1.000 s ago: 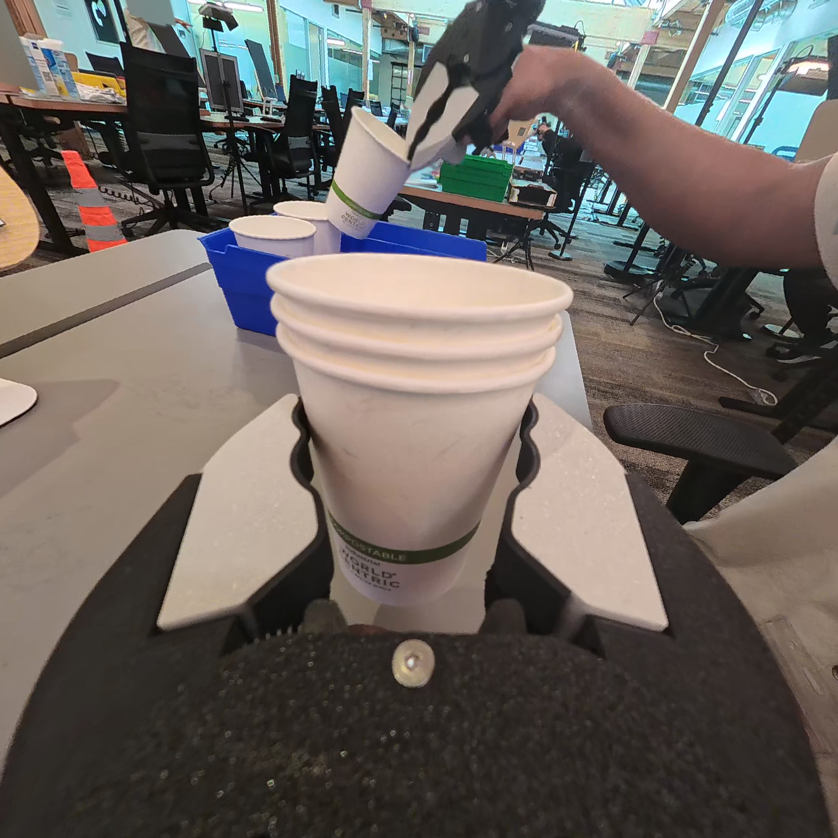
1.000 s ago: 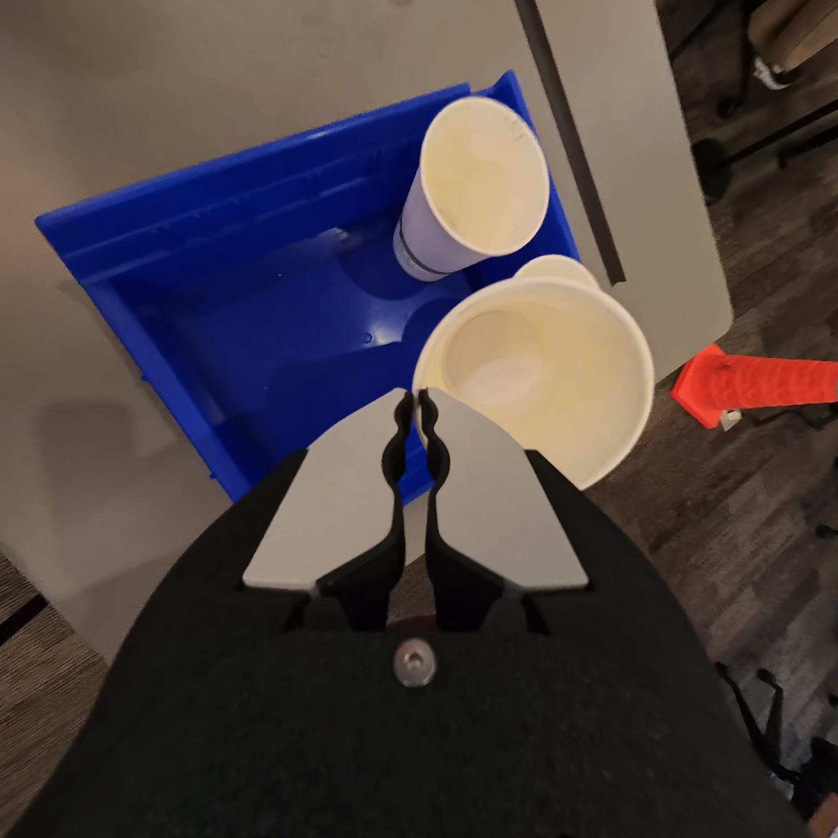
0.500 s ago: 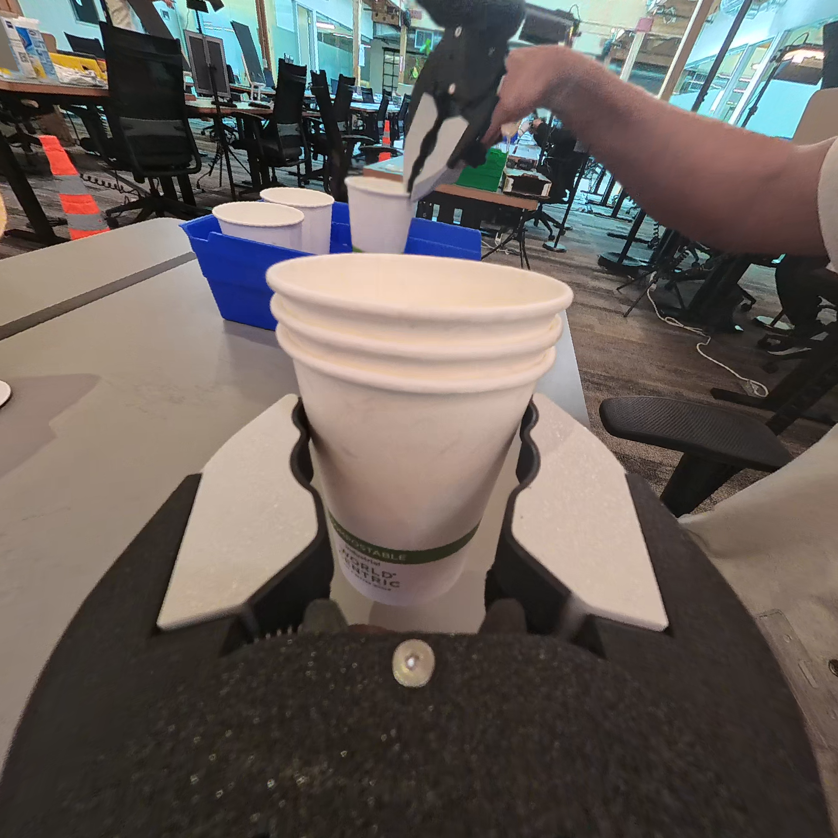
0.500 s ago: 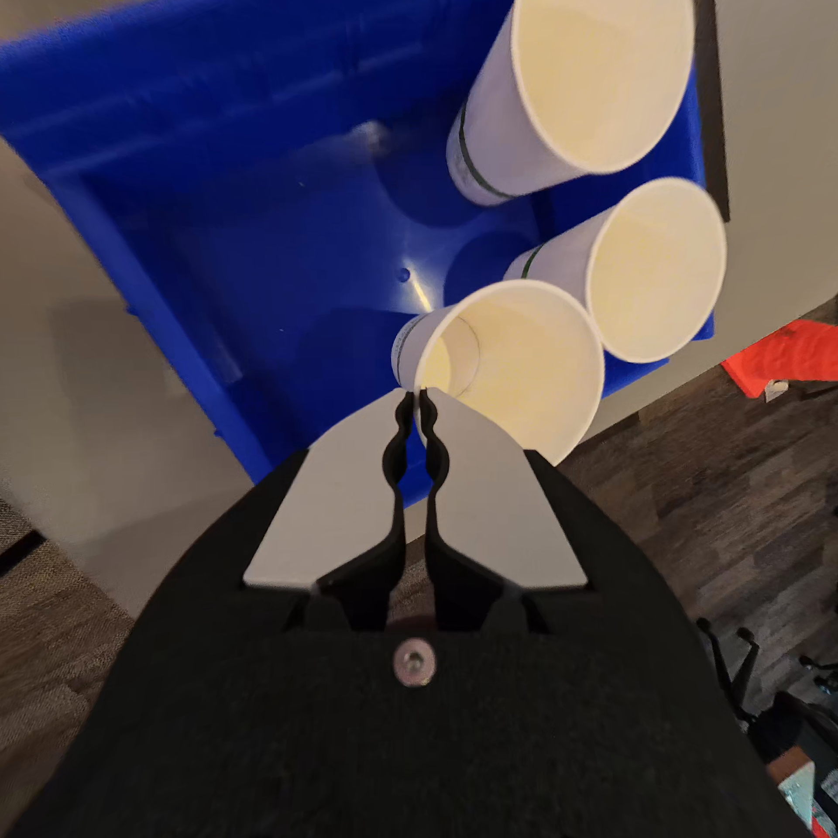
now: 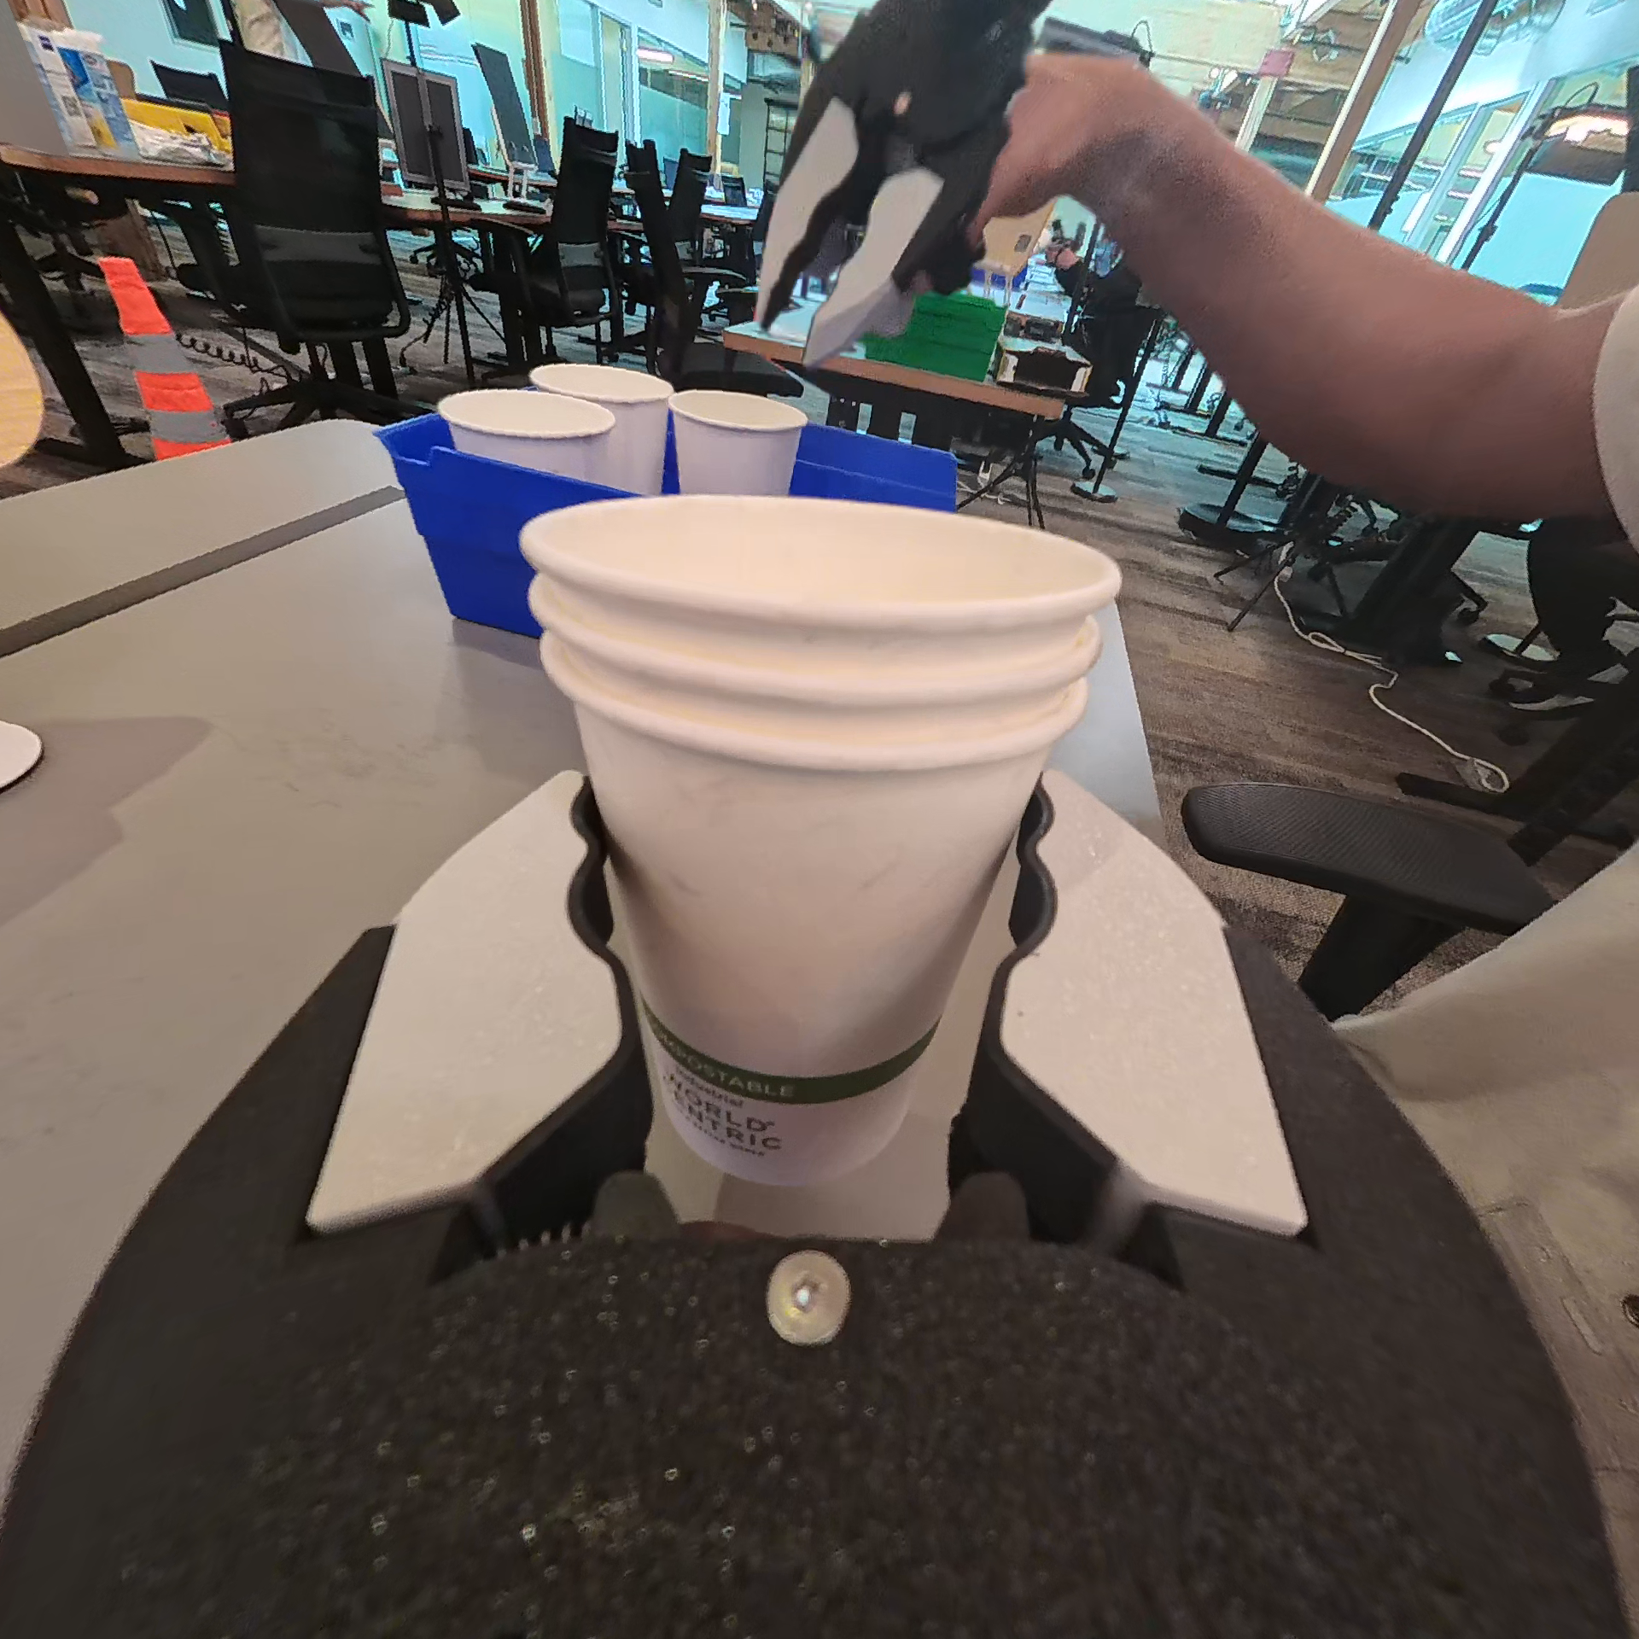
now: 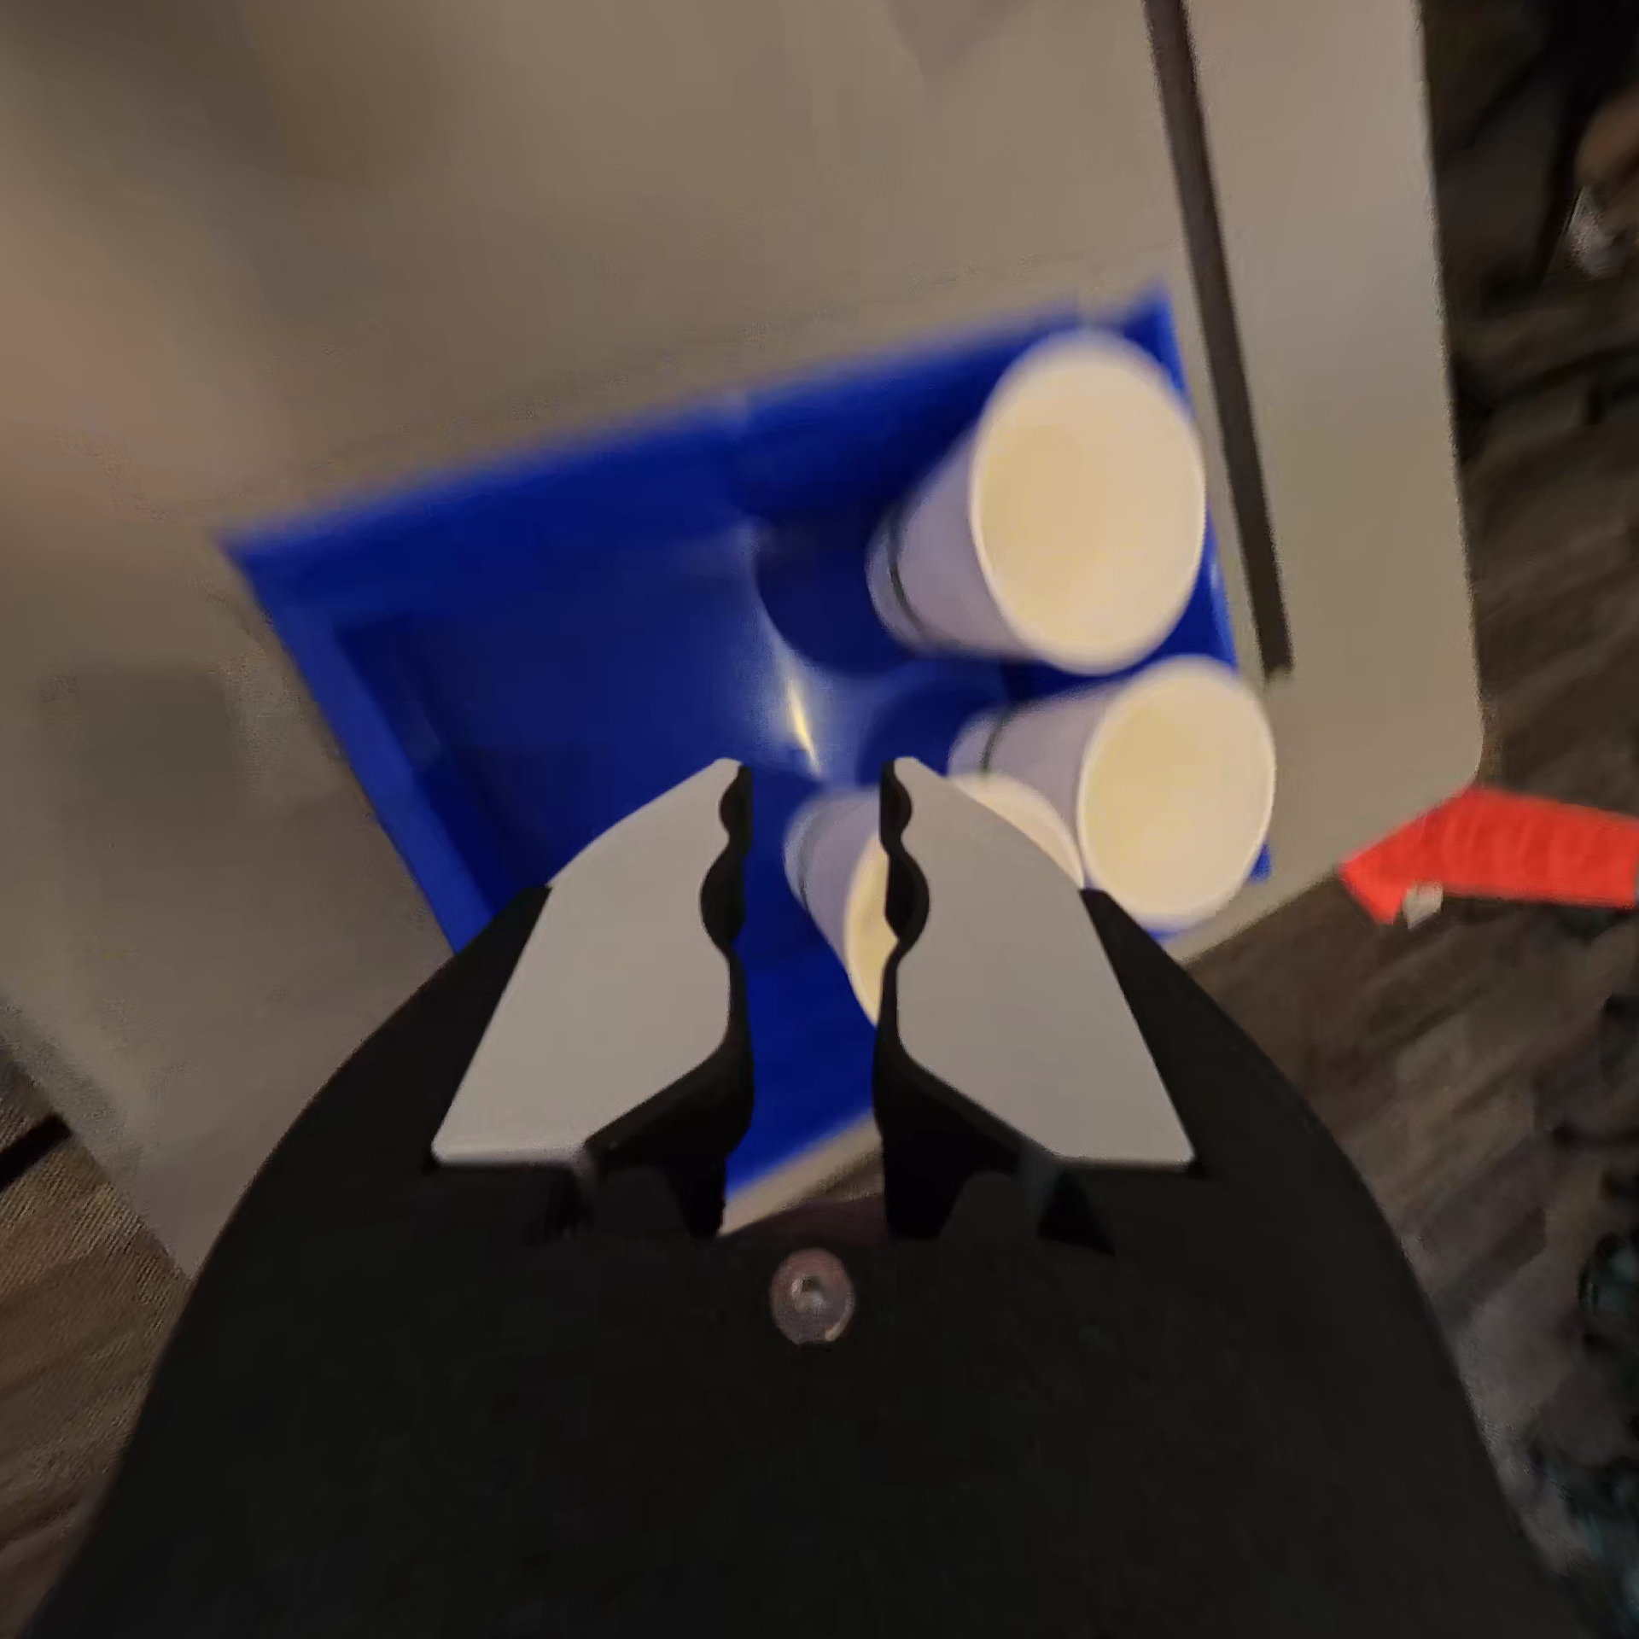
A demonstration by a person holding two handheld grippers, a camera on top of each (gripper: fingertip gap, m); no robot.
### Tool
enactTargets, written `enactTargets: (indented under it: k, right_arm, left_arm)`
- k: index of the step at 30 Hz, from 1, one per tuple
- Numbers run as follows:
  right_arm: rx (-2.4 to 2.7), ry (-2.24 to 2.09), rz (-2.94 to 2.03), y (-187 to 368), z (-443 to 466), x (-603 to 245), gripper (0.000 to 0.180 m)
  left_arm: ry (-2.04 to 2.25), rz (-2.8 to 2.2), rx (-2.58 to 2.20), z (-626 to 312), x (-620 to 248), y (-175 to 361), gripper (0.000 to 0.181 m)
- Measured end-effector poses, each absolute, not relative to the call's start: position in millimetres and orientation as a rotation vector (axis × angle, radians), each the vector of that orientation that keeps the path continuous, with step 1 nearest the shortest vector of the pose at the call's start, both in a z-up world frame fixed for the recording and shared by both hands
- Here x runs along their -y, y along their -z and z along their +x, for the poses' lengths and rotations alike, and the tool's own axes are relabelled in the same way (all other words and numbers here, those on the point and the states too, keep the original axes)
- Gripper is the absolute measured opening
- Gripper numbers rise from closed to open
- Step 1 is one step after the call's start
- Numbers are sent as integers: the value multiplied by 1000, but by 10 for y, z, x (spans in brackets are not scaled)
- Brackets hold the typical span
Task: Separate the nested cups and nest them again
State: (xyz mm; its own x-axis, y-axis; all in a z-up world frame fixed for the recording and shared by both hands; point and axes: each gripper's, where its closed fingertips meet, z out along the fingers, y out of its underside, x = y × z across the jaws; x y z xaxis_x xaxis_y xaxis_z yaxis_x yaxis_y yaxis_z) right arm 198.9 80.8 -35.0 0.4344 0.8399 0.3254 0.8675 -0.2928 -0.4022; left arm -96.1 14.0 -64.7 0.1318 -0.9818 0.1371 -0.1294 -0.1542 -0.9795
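My left gripper (image 5: pixel 809 798) is shut on a stack of three nested white paper cups (image 5: pixel 811 674), and its black pads (image 5: pixel 592 851) press on both sides of the outer cup. A blue bin (image 5: pixel 479 532) stands farther back on the grey table (image 5: pixel 222 754), with three single white cups upright in it (image 5: pixel 736 439). My right gripper (image 5: pixel 794 341) hangs above the bin, open and empty. In the blurred right wrist view its jaws (image 6: pixel 814 776) stand apart over the bin (image 6: pixel 532 665), above the nearest cup (image 6: pixel 838 878); two more cups (image 6: pixel 1082 497) stand beside it.
A person's forearm (image 5: pixel 1286 355) reaches in from the right over the table. An orange cone (image 5: pixel 160 372) stands on the floor at the left, and a black office chair (image 5: pixel 1357 851) stands close to the table's right edge. Desks and chairs fill the background.
My right gripper lowered a single cup into the bin beside the other two, opened and let go of it, then rose above the bin. My left gripper kept its hold on the stack.
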Motion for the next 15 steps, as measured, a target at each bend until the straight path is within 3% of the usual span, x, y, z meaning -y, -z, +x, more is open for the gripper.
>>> enactTargets:
  k: [7,15]
  right_arm:
    - [1846,-383,-1678,-45,-196,-59,21]
    - [2106,-531,-1575,205,-1075,161,15]
  left_arm:
    - [1157,-1484,-1133,-983,-164,660,89]
    - [1129,-1491,-1139,-997,-177,689,89]
